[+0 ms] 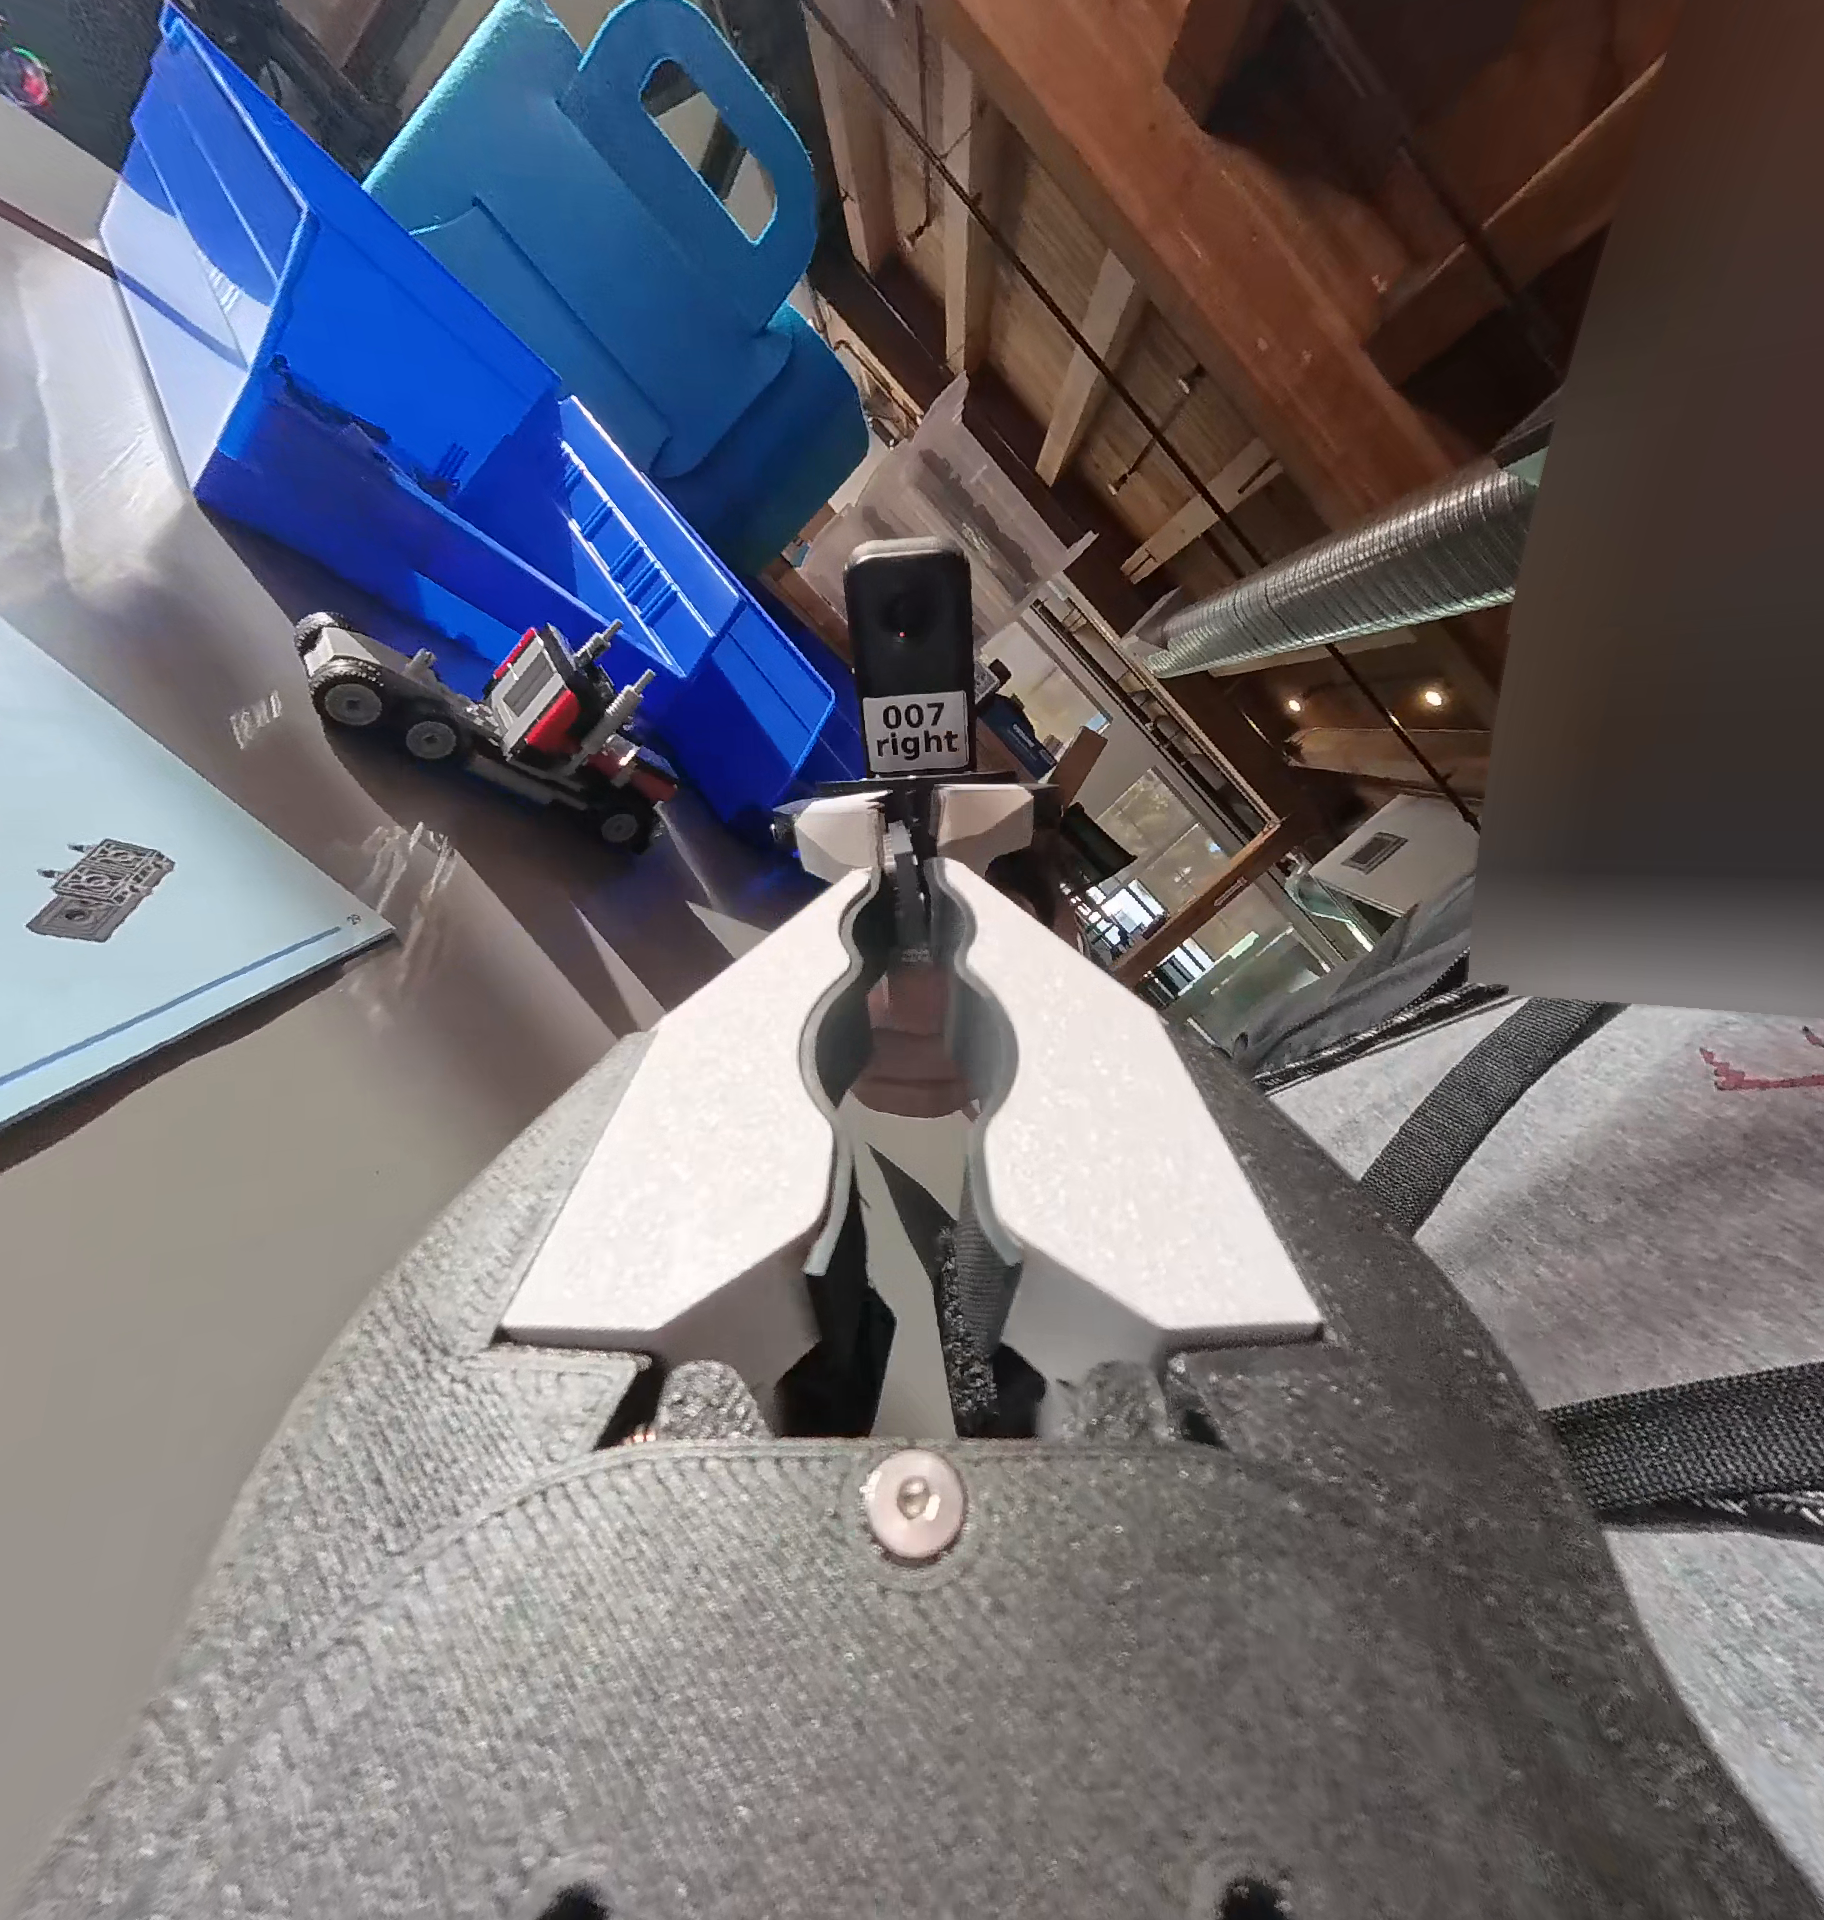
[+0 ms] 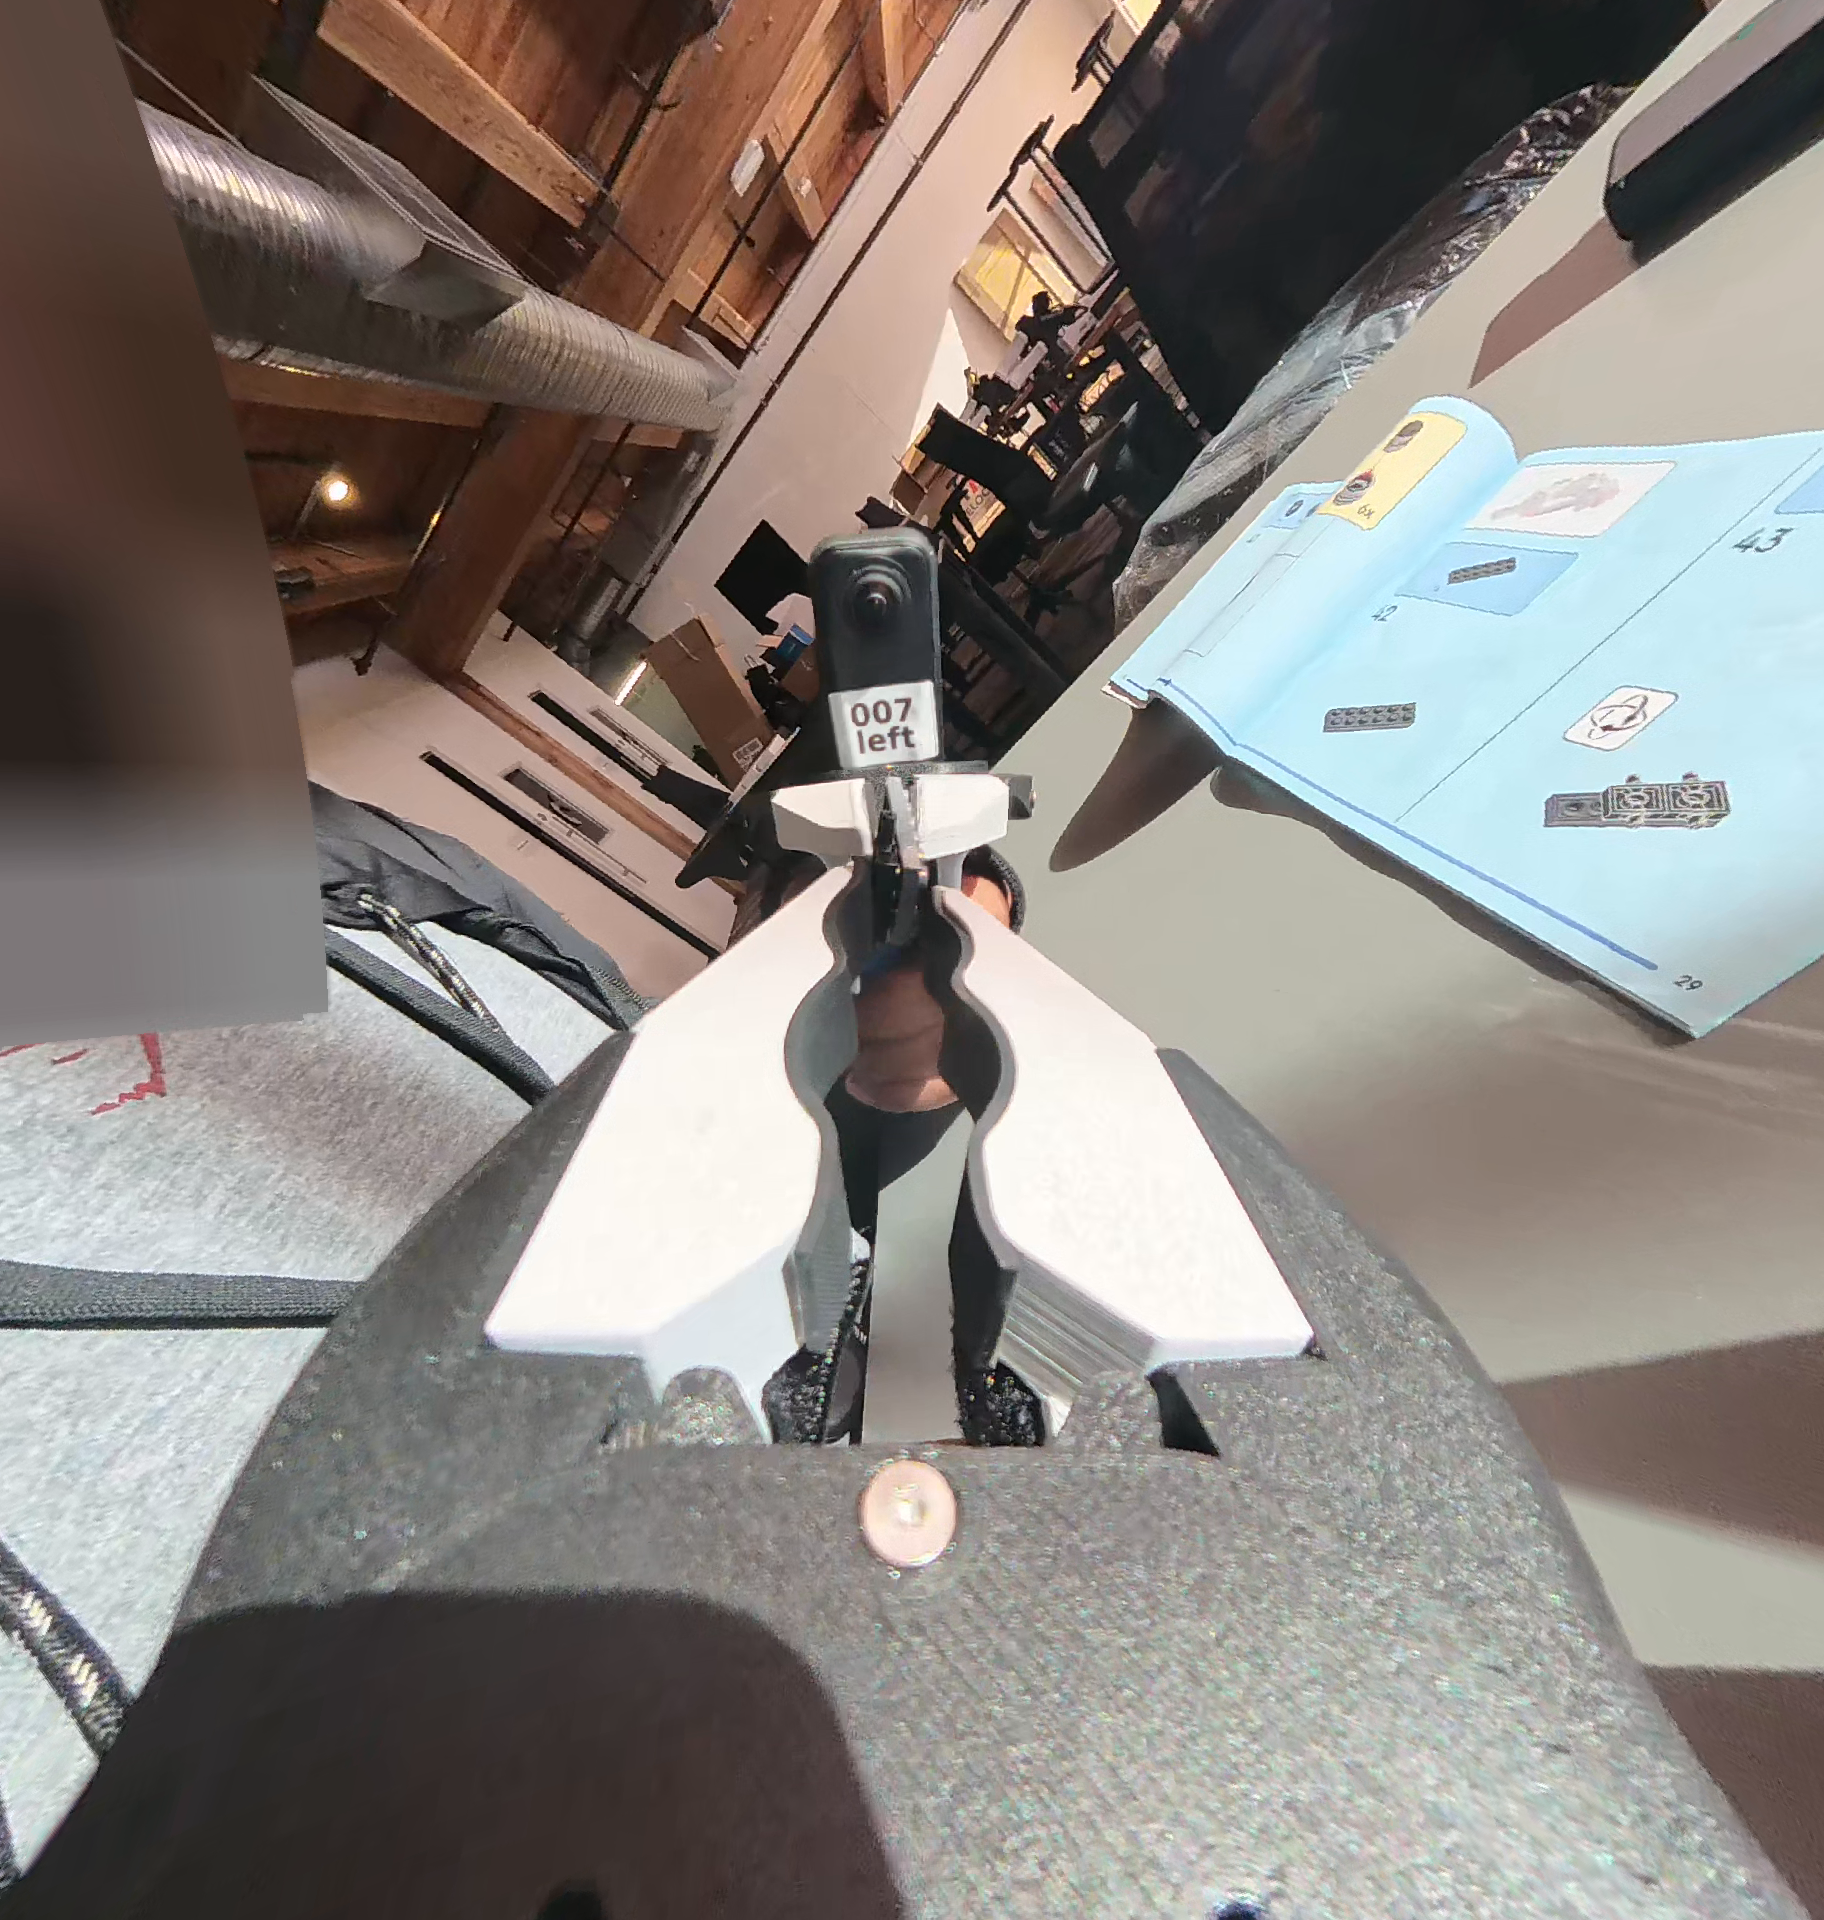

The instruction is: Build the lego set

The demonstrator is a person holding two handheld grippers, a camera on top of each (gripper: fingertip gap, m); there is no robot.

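My left gripper (image 1: 906,883) and my right gripper (image 2: 895,885) face each other tip to tip, raised above the table. Both are nearly shut on a small black lego piece (image 1: 910,902) pinched where the tips meet; it also shows in the right wrist view (image 2: 892,904). I cannot tell whether it is one piece or two pressed together. The right gripper shows in the left wrist view (image 1: 913,821), and the left gripper in the right wrist view (image 2: 900,810). A partly built red, grey and black lego truck (image 1: 503,717) stands on the table to the left.
Blue plastic bins (image 1: 368,364) and a teal felt carrier (image 1: 627,260) stand behind the truck. The open instruction booklet (image 1: 108,883) lies on the table, also seen in the right wrist view (image 2: 1562,707). A person's grey shirt (image 1: 1614,1299) is close. A black device (image 2: 1739,135) lies far off. My left and right fingertips are right by each other.
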